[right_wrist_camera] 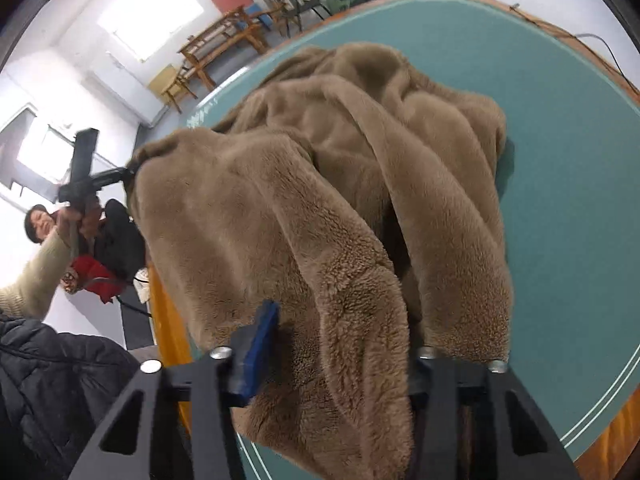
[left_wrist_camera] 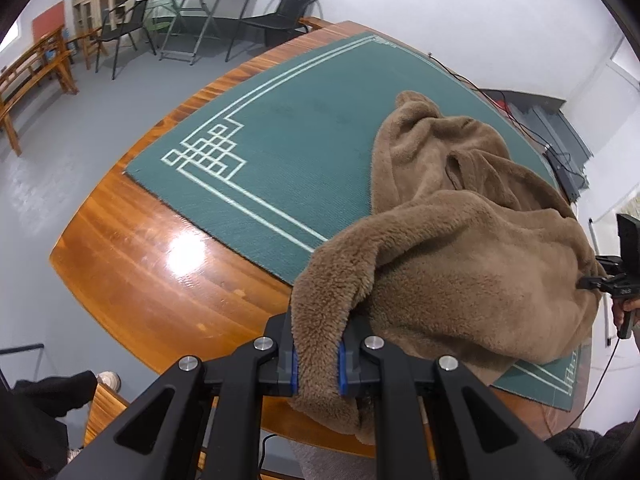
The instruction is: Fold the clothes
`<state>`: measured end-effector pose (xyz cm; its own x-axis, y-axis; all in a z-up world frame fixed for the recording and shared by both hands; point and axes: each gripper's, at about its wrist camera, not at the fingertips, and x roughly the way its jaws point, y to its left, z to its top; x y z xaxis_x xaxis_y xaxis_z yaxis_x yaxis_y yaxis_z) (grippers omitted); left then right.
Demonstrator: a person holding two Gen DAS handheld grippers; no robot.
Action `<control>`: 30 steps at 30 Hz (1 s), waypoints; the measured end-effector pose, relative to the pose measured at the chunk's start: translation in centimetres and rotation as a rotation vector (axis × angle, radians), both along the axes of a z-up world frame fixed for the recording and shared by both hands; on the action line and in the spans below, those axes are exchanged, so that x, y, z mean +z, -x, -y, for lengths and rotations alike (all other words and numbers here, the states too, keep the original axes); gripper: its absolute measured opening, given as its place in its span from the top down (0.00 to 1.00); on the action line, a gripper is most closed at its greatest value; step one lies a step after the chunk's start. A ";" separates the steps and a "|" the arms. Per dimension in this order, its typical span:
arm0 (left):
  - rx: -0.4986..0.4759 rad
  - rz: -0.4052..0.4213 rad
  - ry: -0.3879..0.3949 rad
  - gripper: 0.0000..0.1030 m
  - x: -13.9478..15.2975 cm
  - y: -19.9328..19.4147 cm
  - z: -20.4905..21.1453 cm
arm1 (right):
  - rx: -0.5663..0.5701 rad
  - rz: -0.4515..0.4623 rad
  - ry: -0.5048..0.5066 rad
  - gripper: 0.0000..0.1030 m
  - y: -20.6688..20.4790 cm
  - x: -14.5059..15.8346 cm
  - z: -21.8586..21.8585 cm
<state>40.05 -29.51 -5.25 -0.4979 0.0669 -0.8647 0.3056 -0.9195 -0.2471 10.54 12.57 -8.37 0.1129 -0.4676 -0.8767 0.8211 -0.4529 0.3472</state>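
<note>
A brown fleece garment (left_wrist_camera: pixel 472 208) lies bunched on the green mat (left_wrist_camera: pixel 300 136) on the wooden table. My left gripper (left_wrist_camera: pixel 318 360) is shut on one corner of it near the table's front edge, the fabric pinched between the blue pads (left_wrist_camera: pixel 294 372). The right gripper (left_wrist_camera: pixel 588 282) shows at the far right, holding the garment's other edge. In the right wrist view the garment (right_wrist_camera: pixel 340 200) fills the frame and hangs between the jaws of my right gripper (right_wrist_camera: pixel 336 360); one blue pad (right_wrist_camera: pixel 258 350) shows, the other is hidden by fabric. The left gripper (right_wrist_camera: pixel 128 172) grips the garment at the left.
The wooden table (left_wrist_camera: pixel 140 248) reaches beyond the mat toward me. Black cables and a box (left_wrist_camera: pixel 564 168) lie along the far right edge. Chairs (left_wrist_camera: pixel 276 12), a folding table and wooden benches (left_wrist_camera: pixel 32 68) stand on the grey floor behind. A person (right_wrist_camera: pixel 40 224) sits at left.
</note>
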 end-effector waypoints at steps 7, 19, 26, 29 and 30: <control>-0.069 0.018 0.007 0.84 -0.1 1.9 -1.0 | -0.116 -0.093 0.027 0.86 -1.2 1.9 -0.7; -0.051 0.093 -0.049 0.56 -2.1 4.2 -0.3 | -0.142 -0.120 0.054 0.85 -2.7 2.5 -1.4; 0.000 0.069 -0.106 0.88 -1.8 3.5 0.0 | -0.178 -0.038 0.030 0.73 -2.6 -0.4 -1.5; 0.029 0.013 -0.085 0.89 0.6 2.9 -0.1 | -0.190 -0.094 0.000 0.75 -3.2 -0.2 -1.1; 0.040 -0.027 -0.081 0.89 2.1 2.6 0.0 | -0.195 -0.139 -0.008 0.82 -3.4 0.4 -1.0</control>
<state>37.45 -29.53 -3.20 -0.5247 0.1154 -0.8434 0.3342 -0.8833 -0.3288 13.97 13.53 -7.96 -0.1008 -0.4616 -0.8814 0.7578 -0.6096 0.2326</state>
